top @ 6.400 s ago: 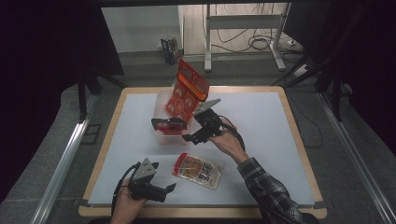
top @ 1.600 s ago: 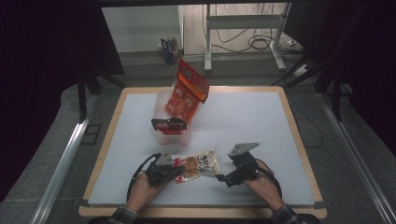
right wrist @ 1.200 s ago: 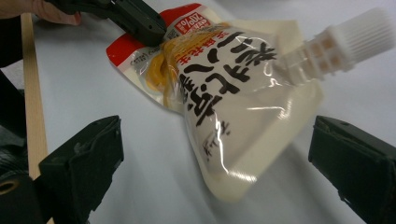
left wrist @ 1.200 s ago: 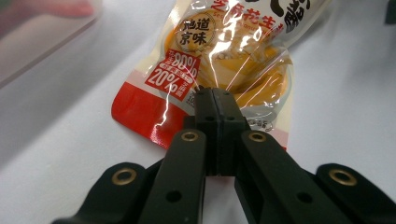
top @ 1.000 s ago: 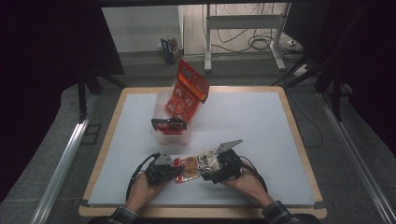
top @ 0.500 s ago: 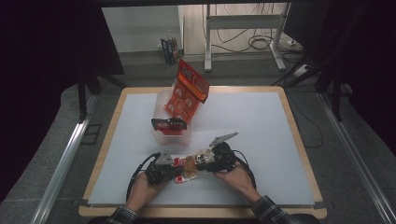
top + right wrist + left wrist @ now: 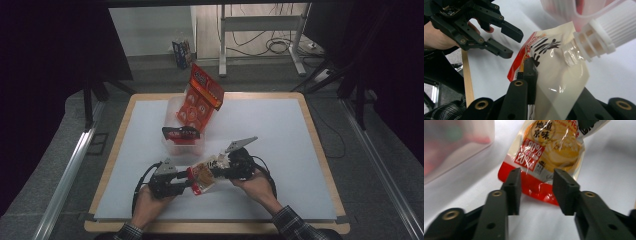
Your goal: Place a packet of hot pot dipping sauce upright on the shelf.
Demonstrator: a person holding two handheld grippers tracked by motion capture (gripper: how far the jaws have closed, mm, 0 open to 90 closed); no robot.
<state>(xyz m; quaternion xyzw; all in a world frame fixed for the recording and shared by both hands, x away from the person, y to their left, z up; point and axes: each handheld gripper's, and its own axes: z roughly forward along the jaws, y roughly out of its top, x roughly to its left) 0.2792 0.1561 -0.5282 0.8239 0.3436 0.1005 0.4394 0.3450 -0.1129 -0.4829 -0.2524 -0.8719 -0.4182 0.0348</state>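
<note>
A spouted food pouch [image 7: 204,176], yellow and red with a white screw cap [image 7: 609,32], is near the table's front edge, between the two grippers. My right gripper [image 7: 220,171] is shut on the pouch [image 7: 559,82] near its spout and holds that end tilted up off the mat. One of its fingers [image 7: 529,71] presses the pouch's side; the other is hidden behind the film. My left gripper [image 7: 536,178] is open, its tips at either side of the pouch's red bottom edge [image 7: 534,188], not clamping it. It appears open in the right gripper view too [image 7: 506,40].
A clear plastic container [image 7: 175,142] stands mid-table just behind the grippers, with a tall orange snack packet [image 7: 201,97] leaning out of it and a dark red packet [image 7: 180,133] at its front. White mat [image 7: 280,135] stretches to the right; wooden table edge [image 7: 215,227] runs along the front.
My right gripper came from the container to the front, slid left to the pouch, shut on its spout end and tipped it up. The left gripper stayed open at the pouch's bottom.
</note>
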